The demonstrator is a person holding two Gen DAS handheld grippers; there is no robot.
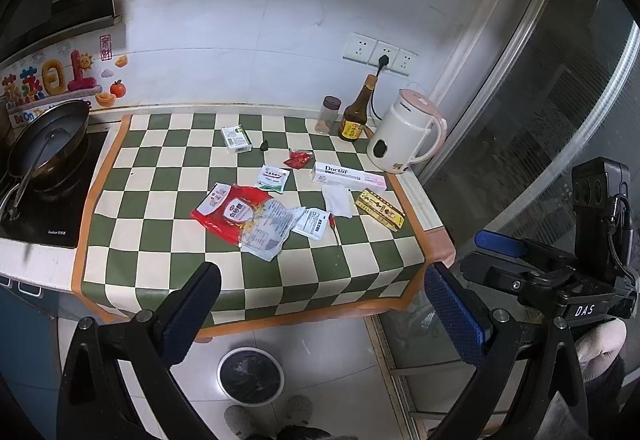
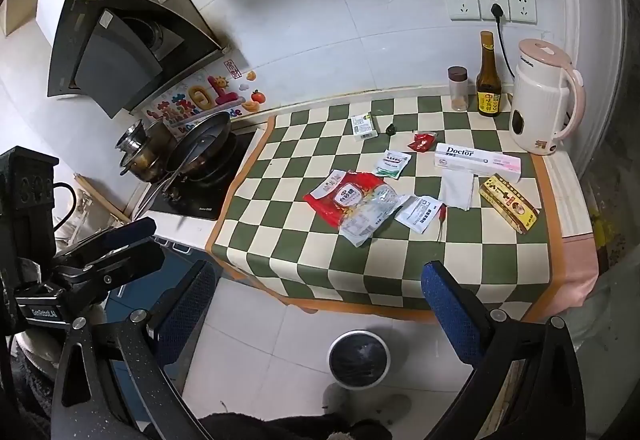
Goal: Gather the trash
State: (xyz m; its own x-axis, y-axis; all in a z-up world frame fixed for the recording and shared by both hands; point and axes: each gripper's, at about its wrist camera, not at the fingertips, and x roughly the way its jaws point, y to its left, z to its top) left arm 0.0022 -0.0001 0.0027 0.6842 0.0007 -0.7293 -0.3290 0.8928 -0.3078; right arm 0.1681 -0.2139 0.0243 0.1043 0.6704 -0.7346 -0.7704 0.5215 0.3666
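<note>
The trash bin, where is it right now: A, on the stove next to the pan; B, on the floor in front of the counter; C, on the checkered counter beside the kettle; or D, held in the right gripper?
B: the trash bin stands on the floor tiles below the checkered counter's front edge, and nothing holds it.

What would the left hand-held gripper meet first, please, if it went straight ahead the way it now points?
Probably the red-and-clear plastic bag on the checkered tablecloth. The left hand-held gripper is open and held back from the table's near edge; depth is unclear, so it might land on bare cloth just before it.
</note>
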